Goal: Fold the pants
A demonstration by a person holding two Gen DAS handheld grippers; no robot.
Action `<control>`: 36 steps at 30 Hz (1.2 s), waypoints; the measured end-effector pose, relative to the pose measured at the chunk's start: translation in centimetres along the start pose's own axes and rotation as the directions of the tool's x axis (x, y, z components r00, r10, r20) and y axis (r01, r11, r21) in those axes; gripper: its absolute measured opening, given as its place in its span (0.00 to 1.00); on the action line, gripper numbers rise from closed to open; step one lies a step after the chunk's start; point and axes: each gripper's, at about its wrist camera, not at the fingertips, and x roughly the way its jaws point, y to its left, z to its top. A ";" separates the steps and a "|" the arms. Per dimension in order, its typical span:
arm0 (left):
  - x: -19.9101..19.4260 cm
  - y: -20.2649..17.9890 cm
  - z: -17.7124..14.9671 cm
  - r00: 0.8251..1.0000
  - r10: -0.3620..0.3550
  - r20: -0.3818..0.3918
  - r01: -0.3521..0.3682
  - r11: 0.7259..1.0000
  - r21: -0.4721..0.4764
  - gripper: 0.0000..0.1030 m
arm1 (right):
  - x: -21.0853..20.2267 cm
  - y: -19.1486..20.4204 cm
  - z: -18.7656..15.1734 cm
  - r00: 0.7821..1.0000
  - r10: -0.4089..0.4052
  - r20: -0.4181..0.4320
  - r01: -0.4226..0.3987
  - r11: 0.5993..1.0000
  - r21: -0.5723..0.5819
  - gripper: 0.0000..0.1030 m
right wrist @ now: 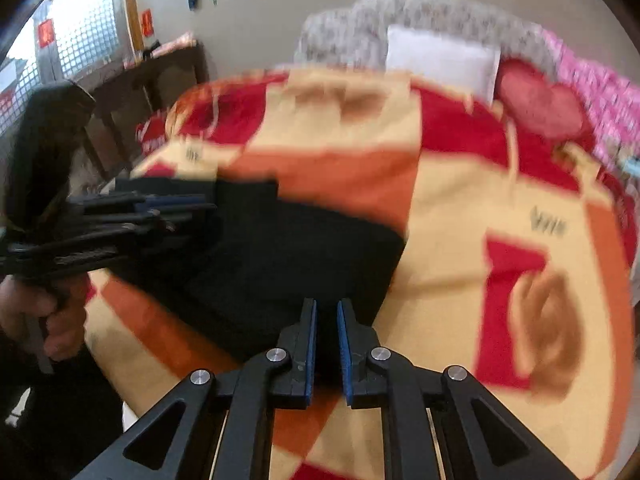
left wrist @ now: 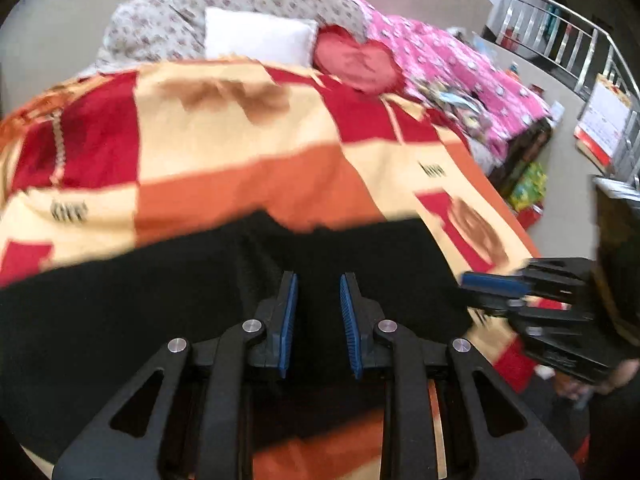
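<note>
Black pants (left wrist: 200, 280) lie in a folded block on a bed with a red, orange and cream checked blanket (left wrist: 240, 132). My left gripper (left wrist: 318, 280) hovers over the pants with its blue pads apart and nothing between them. In the right wrist view the pants (right wrist: 280, 248) lie left of centre. My right gripper (right wrist: 327, 306) sits at the pants' near right corner, jaws a narrow gap apart, nothing visibly pinched. The right gripper also shows in the left wrist view (left wrist: 492, 284) at the pants' right edge. The left gripper shows in the right wrist view (right wrist: 180, 204) at the far left edge.
A white pillow (left wrist: 258, 36), a red heart cushion (left wrist: 356, 60) and a pink quilt (left wrist: 452, 68) lie at the bed's far end. A metal railing (left wrist: 568, 40) and boxes stand on the right. A dark wooden table (right wrist: 156, 76) stands left of the bed.
</note>
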 end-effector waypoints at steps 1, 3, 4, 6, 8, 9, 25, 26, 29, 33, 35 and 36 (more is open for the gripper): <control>0.8 0.7 0.7 1.000 0.025 -0.019 -0.025 0.999 -0.026 0.21 | -0.5 -0.4 1.1 0.999 -0.018 0.040 0.017 1.000 0.020 0.09; 2.6 1.9 0.9 0.996 0.054 -0.077 -0.058 0.996 -0.061 0.21 | 0.0 -1.2 2.6 0.997 -0.023 0.079 0.018 0.998 0.054 0.09; 3.2 2.3 0.8 0.993 0.068 -0.094 -0.075 0.995 -0.071 0.22 | 0.9 -1.3 3.0 0.998 -0.025 0.065 0.021 0.998 0.055 0.09; 3.6 2.9 0.5 0.991 0.082 -0.101 -0.091 0.993 -0.078 0.32 | 4.1 -1.5 3.0 0.999 -0.037 -0.020 0.037 0.998 0.045 0.09; 3.7 3.2 0.2 0.994 0.057 -0.091 -0.065 0.994 -0.087 0.32 | 6.4 -1.4 2.0 0.998 -0.050 -0.047 0.051 0.999 0.016 0.09; 3.7 3.3 0.1 0.995 0.052 -0.088 -0.060 0.995 -0.085 0.32 | 6.4 -1.4 1.8 0.998 -0.054 -0.015 0.055 0.998 0.012 0.09; 3.8 3.1 -0.3 0.996 0.069 -0.062 -0.073 0.995 -0.066 0.32 | 2.7 1.6 -2.5 0.999 0.044 -0.001 -0.044 0.999 -0.005 0.09; 3.8 3.2 -0.4 0.996 0.060 -0.063 -0.065 0.996 -0.068 0.32 | 2.5 1.5 -2.2 0.999 0.042 -0.014 -0.042 0.999 0.019 0.09; 3.7 3.5 -0.3 0.997 0.041 -0.066 -0.046 0.996 -0.073 0.32 | 0.1 2.3 -1.1 0.998 0.052 0.020 -0.053 0.998 0.046 0.09; 3.7 3.4 -0.4 0.997 0.045 -0.055 -0.049 0.996 -0.075 0.32 | 2.6 4.5 -2.5 0.995 0.062 -0.081 -0.064 0.998 -0.019 0.10; 3.7 3.4 -0.5 0.998 0.045 -0.051 -0.048 0.996 -0.075 0.32 | 2.7 4.7 -3.2 0.999 0.053 -0.013 -0.053 0.998 -0.022 0.10; 3.7 3.5 -0.5 0.998 0.041 -0.050 -0.045 0.996 -0.078 0.32 | 2.5 4.7 -3.0 0.998 0.055 -0.018 -0.055 0.998 -0.014 0.11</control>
